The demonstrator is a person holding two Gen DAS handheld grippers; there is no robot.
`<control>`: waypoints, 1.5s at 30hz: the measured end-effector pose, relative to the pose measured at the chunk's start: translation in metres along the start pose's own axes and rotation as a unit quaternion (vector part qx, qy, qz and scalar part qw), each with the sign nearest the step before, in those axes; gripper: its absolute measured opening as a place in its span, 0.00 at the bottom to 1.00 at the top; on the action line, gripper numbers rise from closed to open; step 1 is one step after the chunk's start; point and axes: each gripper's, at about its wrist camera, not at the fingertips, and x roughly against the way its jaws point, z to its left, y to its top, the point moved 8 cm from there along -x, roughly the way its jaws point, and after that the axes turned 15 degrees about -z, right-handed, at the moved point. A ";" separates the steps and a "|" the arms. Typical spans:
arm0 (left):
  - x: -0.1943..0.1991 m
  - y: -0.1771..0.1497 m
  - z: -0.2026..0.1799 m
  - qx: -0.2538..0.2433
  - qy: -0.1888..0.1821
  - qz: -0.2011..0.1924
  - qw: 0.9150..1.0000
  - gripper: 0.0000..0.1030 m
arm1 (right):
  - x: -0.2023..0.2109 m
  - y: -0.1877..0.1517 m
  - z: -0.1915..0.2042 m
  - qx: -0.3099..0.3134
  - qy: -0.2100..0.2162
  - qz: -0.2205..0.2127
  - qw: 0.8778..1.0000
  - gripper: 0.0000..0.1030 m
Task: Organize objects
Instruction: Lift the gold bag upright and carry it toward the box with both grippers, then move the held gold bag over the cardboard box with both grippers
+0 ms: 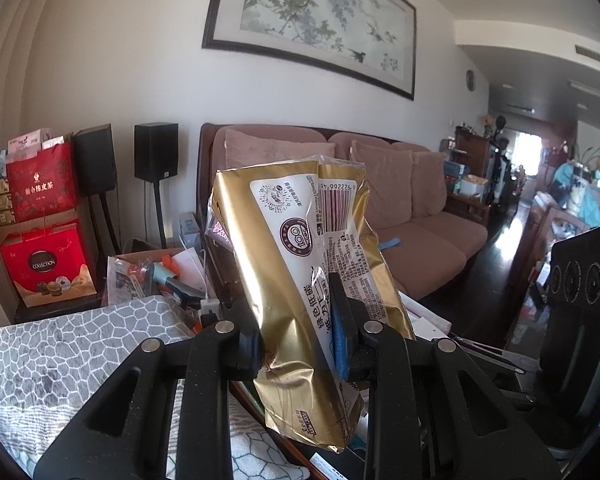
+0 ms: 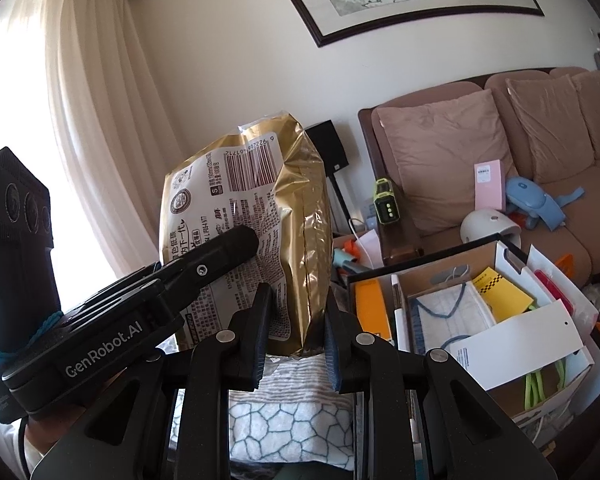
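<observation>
- A gold tissue pack is held upright in mid-air at the centre of both wrist views, above a patterned cloth at lower left.
- The left claw is clamped on the lower half of the pack; one finger is seen pressed against the printed face.
- The right claw is clamped on the pack's bottom edge, with both pads bearing on the foil. In the right wrist view the left claw is seen entering from the lower left of the frame.
- An open cardboard box, already full of papers and a face mask, lies at lower right of the right wrist view; a sofa stands behind it.
- Judgement: the pack is mid-transfer between claws, destination undecided.
- For a clean hand-over, one claw should be released only once the other grip is confirmed firm.
- The foil is slippery and crushable; a grip on the sealed seam is advised, and twisting should be avoided.
</observation>
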 end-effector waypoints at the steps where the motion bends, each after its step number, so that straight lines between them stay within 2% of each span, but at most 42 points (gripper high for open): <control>1: 0.000 -0.001 -0.001 0.000 -0.001 0.001 1.000 0.24 | 0.000 0.000 0.000 0.001 -0.002 0.000 1.000 0.23; 14: -0.012 -0.001 -0.010 0.005 -0.018 0.011 1.000 0.24 | 0.006 0.006 -0.011 -0.005 -0.019 -0.005 1.000 0.23; 33: -0.050 -0.028 -0.035 0.023 -0.052 0.052 0.997 0.24 | 0.006 0.001 -0.061 -0.031 -0.074 0.015 0.997 0.23; 45: -0.061 -0.036 -0.045 0.030 -0.061 0.064 0.996 0.24 | 0.007 -0.001 -0.074 -0.028 -0.095 0.023 0.995 0.23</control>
